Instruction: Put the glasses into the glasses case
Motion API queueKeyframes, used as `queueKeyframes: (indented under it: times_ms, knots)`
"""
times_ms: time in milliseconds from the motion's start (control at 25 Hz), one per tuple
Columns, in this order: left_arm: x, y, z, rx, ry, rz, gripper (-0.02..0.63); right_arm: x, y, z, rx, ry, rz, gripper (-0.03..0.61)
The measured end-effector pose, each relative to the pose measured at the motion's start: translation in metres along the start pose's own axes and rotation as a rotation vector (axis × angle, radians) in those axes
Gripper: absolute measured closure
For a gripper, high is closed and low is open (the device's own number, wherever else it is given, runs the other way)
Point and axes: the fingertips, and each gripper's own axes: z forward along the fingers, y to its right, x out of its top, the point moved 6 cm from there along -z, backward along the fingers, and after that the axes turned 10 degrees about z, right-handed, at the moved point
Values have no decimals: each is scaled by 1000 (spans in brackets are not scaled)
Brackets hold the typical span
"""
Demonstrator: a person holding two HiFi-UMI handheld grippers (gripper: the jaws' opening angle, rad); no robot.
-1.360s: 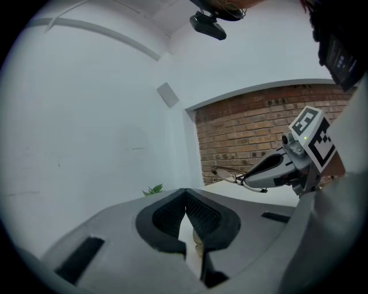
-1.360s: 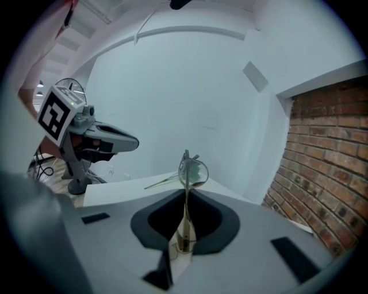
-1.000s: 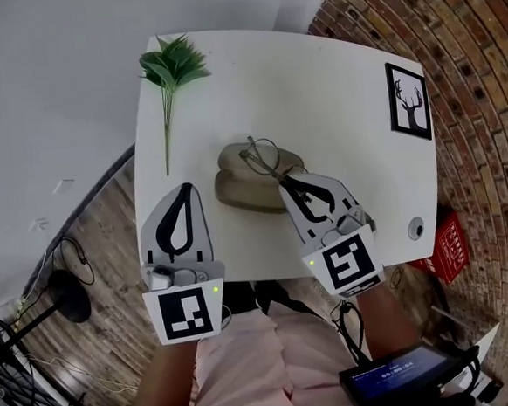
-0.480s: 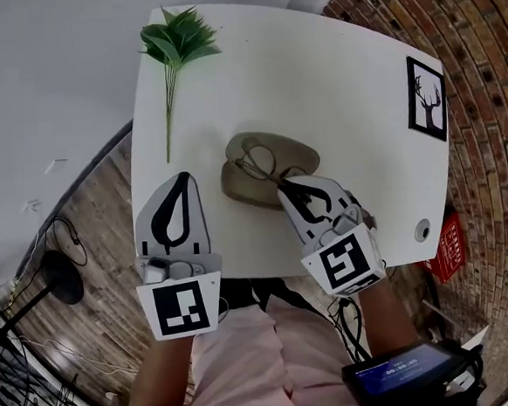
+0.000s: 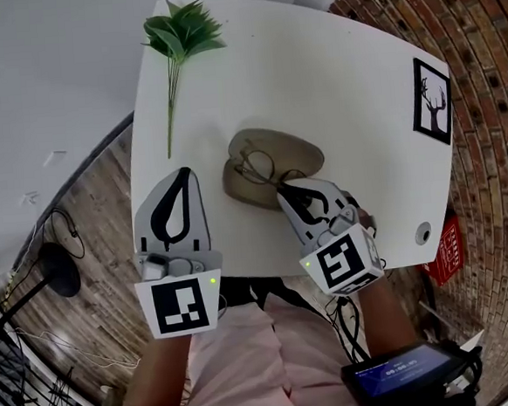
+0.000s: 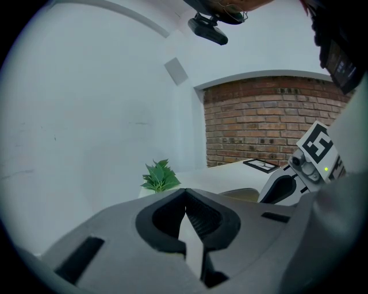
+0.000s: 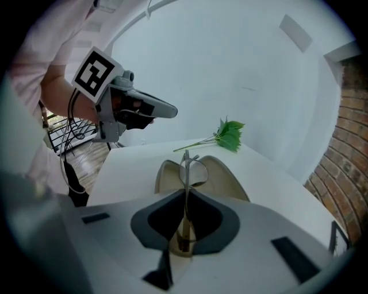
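An open beige glasses case [image 5: 298, 153] lies in the middle of the white table [image 5: 331, 69]. Thin wire-framed glasses [image 5: 256, 164] hang over the case's hollow, and my right gripper [image 5: 284, 188] is shut on one of their temple arms. In the right gripper view the glasses [image 7: 190, 169] stand on edge straight ahead of the jaws, above the case [image 7: 224, 179]. My left gripper [image 5: 183, 172] is shut and holds nothing, at the table's near left, apart from the case. In the left gripper view, that gripper [image 6: 185, 193] points over the table toward the case [image 6: 240, 195].
A green plant sprig [image 5: 176, 39] lies at the table's far left. A framed deer picture [image 5: 431, 101] lies at the right edge, and a round cable hole [image 5: 423, 233] sits near the front right corner. Brick wall and wooden floor surround the table.
The right gripper has carried the glasses a little nearer to the middle of the open case. The left gripper has stayed about where it was.
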Motion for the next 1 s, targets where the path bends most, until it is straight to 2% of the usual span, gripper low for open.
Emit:
queueKeyframes:
  times_ms: [480,1000]
  knots:
    - [-1,-4,-2,17,-6,3,605,-7,-14,9,92,-45,-60,551]
    - [-3,-4,-2,18,-12,3,604,-15,-24,16,150,-104,-80,551]
